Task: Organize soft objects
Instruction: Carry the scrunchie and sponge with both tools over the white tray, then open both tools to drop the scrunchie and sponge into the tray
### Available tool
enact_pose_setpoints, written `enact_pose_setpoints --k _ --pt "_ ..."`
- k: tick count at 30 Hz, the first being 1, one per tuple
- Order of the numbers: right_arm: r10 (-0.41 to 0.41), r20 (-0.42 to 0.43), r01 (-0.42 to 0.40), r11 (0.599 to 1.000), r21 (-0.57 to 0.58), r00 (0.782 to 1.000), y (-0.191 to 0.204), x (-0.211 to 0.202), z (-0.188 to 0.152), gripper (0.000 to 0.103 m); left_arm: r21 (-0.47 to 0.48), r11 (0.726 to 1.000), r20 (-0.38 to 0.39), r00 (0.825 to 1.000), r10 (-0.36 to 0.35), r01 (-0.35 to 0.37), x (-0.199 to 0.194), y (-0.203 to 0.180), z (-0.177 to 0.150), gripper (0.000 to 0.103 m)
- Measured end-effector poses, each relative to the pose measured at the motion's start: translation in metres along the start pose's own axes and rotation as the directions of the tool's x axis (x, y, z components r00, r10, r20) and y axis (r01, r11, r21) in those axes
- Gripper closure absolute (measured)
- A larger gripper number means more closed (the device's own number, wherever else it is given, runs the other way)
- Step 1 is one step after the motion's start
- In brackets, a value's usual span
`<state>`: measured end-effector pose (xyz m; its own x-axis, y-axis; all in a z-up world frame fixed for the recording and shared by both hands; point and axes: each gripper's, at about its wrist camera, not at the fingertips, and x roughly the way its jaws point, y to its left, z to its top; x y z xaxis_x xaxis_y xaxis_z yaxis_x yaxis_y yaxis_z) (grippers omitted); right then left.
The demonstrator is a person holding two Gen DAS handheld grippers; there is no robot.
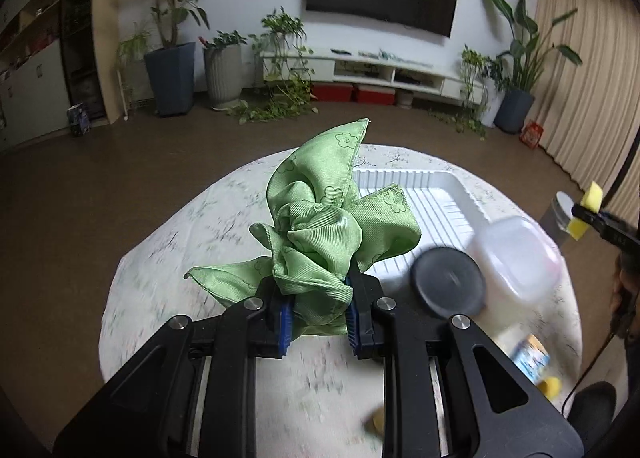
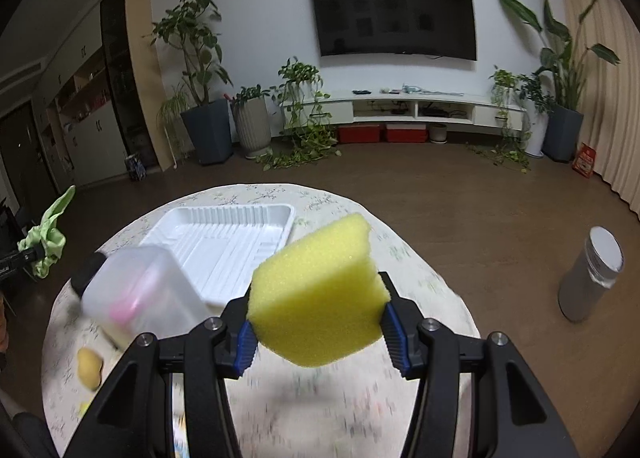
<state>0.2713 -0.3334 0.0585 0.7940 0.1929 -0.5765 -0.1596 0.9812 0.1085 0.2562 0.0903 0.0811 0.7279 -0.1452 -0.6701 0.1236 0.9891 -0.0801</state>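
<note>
Left wrist view: white ribbed tray [image 1: 424, 193] on the round table [image 1: 168, 258], lying flat past the gripper, nothing visible inside its bare ribbed floor. Just beside it, a translucent plastic container [image 1: 520, 258], blurred, tipped toward the camera, with a dark round lid [image 1: 448, 282] at its near side; contents hard to make out from here. Farther right on the floor, a grey cylindrical canister [image 1: 558, 213], partly hidden.

Right wrist view: same tray [image 2: 224, 238], empty as far as shown. Translucent container [image 2: 140, 294] touching or overlapping the tray's near left corner, a pink smear showing through its wall. Grey canister [image 2: 588, 278] standing upright on the brown floor, well apart from the table [image 2: 420, 278], silver top closed.

Left gripper [image 1: 320, 318] pinching a green cloth [image 1: 320, 225] between blue pads, jaws pressed close on the bunched fabric. Cloth glossy, ribbed weave, printed with small flower outlines, crumpled into a knot at the grip with loose corners flaring up and out to both sides. Held above the table, in front of the tray.

Right gripper [image 2: 320, 334] clamping a yellow sponge [image 2: 320, 294], jaws partly spread, blue pads pressing into its two sides. Sponge a thick, porous block, tilted, corners rounded, raised above the table near the tray's right end.

Small yellow pieces [image 2: 90, 368] on the cloth-covered table by the container, blurred.
</note>
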Motion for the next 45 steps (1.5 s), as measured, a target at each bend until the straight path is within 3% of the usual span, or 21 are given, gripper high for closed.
enact_pose_setpoints --k 8,15,24,31,33,37,41,45 --pt "0.064 -0.099 -0.072 0.994 -0.082 0.993 0.017 0.085 0.047 0.048 0.126 0.989 -0.092 0.994 -0.062 0.073 0.077 -0.021 0.047 0.084" --pt "0.119 -0.246 -0.167 0.969 -0.183 0.962 0.05 0.156 0.067 0.048 0.238 0.964 -0.186 0.98 -0.076 0.12 0.135 -0.05 0.059 0.084" --pt "0.155 -0.334 -0.244 0.939 -0.243 0.93 0.086 0.203 0.062 0.048 0.238 0.959 -0.258 0.962 -0.088 0.152 0.169 -0.053 0.048 0.084" --pt "0.146 -0.395 -0.258 0.934 -0.246 0.907 0.09 0.225 0.05 0.046 0.207 0.965 -0.306 0.948 -0.09 0.158 0.182 -0.049 0.047 0.08" --pt "0.14 -0.393 -0.255 0.932 -0.258 0.909 0.091 0.228 0.049 0.044 0.201 0.967 -0.311 0.946 -0.088 0.156 0.186 -0.047 0.051 0.079" --pt "0.138 -0.389 -0.252 0.932 -0.259 0.911 0.091 0.229 0.049 0.042 0.193 0.968 -0.322 0.942 -0.093 0.161 0.188 -0.047 0.05 0.073" --pt "0.122 -0.4 -0.242 0.934 -0.263 0.908 0.093 0.232 0.045 0.04 0.184 0.97 -0.329 0.94 -0.091 0.158 0.19 -0.045 0.051 0.047" --pt "0.122 -0.399 -0.236 0.939 -0.251 0.909 0.091 0.232 0.044 0.033 0.175 0.974 -0.316 0.945 -0.081 0.142 0.188 -0.044 0.053 0.046"
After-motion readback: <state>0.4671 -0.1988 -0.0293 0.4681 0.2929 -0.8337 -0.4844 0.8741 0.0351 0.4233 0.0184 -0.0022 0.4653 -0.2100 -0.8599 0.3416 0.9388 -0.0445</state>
